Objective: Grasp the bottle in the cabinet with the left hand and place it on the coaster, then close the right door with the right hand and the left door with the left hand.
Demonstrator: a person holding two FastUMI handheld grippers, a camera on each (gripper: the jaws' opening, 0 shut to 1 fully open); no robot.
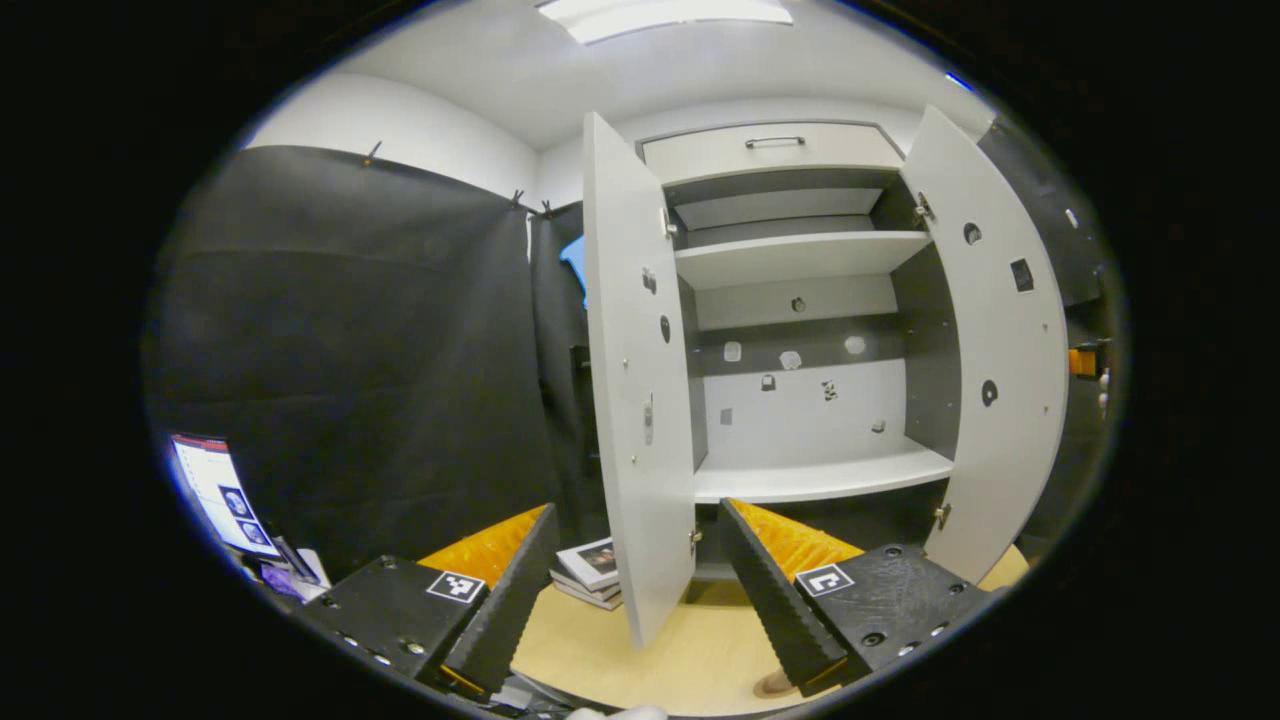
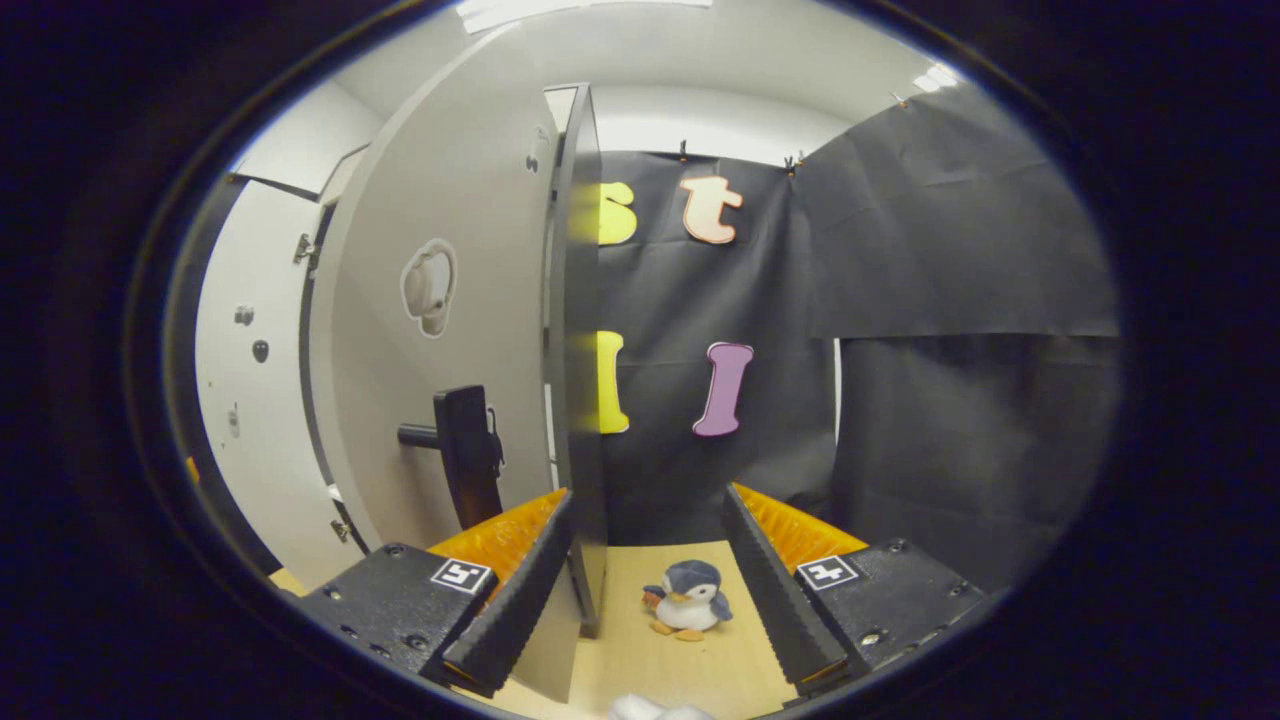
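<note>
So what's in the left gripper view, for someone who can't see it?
A white cabinet stands with both doors open, the left door and right door swung wide, and its shelves look bare. The left gripper is open in front of it, above a wooden table with a stack of books.

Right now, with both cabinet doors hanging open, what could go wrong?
1. The open right gripper has the pale grey right door's edge between its fingers; a clumsy push could catch that edge.
2. The small plush penguin on the wooden tabletop sits nearby and might get knocked.
3. The white left door hangs near stacked books.
</note>
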